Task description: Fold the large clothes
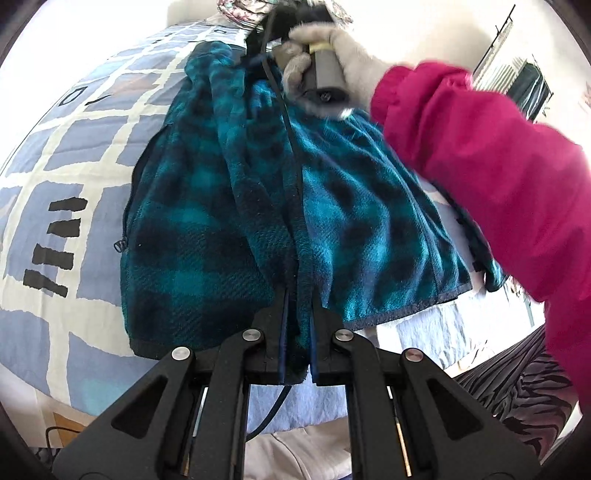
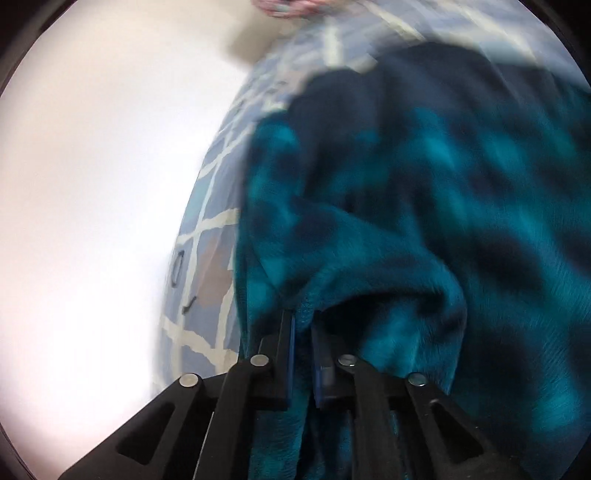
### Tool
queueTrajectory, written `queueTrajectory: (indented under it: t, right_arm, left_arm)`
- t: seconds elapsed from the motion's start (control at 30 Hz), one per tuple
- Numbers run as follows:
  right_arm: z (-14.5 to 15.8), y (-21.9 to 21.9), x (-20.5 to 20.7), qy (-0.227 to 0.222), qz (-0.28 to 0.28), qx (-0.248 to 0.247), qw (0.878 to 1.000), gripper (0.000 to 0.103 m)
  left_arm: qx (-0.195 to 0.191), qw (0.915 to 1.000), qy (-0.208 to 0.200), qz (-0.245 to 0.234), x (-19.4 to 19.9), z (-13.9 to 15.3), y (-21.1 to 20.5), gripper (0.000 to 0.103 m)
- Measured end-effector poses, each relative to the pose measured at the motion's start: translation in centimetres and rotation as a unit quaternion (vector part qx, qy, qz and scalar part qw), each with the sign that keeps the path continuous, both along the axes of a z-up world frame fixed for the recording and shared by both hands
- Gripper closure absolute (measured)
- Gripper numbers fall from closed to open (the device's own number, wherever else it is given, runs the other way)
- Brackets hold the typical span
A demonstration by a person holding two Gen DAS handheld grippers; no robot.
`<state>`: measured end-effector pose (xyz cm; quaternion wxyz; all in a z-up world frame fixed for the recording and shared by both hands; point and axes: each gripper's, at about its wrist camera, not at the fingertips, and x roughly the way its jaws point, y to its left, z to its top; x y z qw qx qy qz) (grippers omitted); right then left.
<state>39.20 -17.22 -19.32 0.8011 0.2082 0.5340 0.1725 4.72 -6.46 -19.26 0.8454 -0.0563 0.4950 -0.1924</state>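
A teal and dark blue plaid fleece jacket [image 1: 207, 221] lies spread on a bed, its zipper running up the middle. My left gripper [image 1: 298, 306] is shut on the jacket's bottom hem beside the zipper. At the far collar end a gloved hand [image 1: 332, 59] in a magenta sleeve [image 1: 480, 158] holds the right gripper's handle; its fingers are hidden there. In the blurred right wrist view the right gripper [image 2: 303, 325] is shut on a fold of the jacket [image 2: 406, 221], with fleece pinched between its pads.
The bedspread [image 1: 66, 155] is blue with cream grid lines and black marks. A patterned pillow [image 1: 240, 11] lies at the head of the bed. Zebra-striped fabric [image 1: 517, 387] shows at lower right. A pale wall [image 2: 92, 184] stands beyond the bed's edge.
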Motion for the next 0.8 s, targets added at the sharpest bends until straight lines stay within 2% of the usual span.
queueTrajectory:
  t: [0.07, 0.13, 0.23, 0.3, 0.33, 0.37, 0.47, 0.6, 0.7, 0.8]
  right_arm:
    - [1.3, -0.4, 0.2, -0.029, 0.003, -0.041, 0.999, 0.099]
    - [0.4, -1.1, 0.9, -0.013, -0.010, -0.079, 0.997, 0.099]
    - [-2.2, -1.0, 0.9, 0.012, 0.002, -0.121, 0.993, 0.098]
    - [-3.0, -1.3, 0.9, 0.026, 0.002, -0.114, 0.993, 0.092]
    - [-2.9, -1.5, 0.9, 0.027, -0.005, -0.108, 0.994, 0.091]
    - [-2.5, -2.0, 0.4, 0.027, -0.010, -0.097, 0.995, 0.084]
    - [-0.2, -3.2, -0.9, 0.007, -0.009, -0.078, 0.997, 0.073]
    - [3.9, -4.9, -4.3, -0.028, -0.003, -0.044, 0.999, 0.072]
    - [6.3, -5.8, -6.4, -0.053, 0.007, -0.035, 0.998, 0.071]
    - [8.1, -6.1, -6.3, -0.077, 0.007, -0.019, 0.997, 0.065]
  left_arm:
    - [0.001, 1.0000, 0.003, 0.001, 0.2, -0.4, -0.2, 0.096]
    - [0.001, 1.0000, 0.007, -0.004, 0.4, -0.7, -0.4, 0.096]
    - [-0.001, 0.9999, 0.009, -0.008, 0.3, -0.7, -0.2, 0.092]
    - [-0.002, 0.9999, 0.011, -0.009, -0.1, -0.6, 0.2, 0.083]
    - [-0.009, 0.9998, 0.012, -0.010, -0.3, -0.4, 0.6, 0.074]
    - [-0.020, 0.9996, 0.014, -0.011, -0.7, -0.2, 1.1, 0.066]
    - [-0.042, 0.9989, 0.014, -0.014, -2.0, 0.6, 2.6, 0.064]
    - [-0.056, 0.9984, 0.003, -0.007, -3.6, 1.8, 5.1, 0.064]
    - [-0.045, 0.9988, -0.008, 0.016, -4.4, 2.9, 7.3, 0.064]
    - [-0.041, 0.9978, -0.014, 0.049, -4.2, 3.6, 8.9, 0.064]
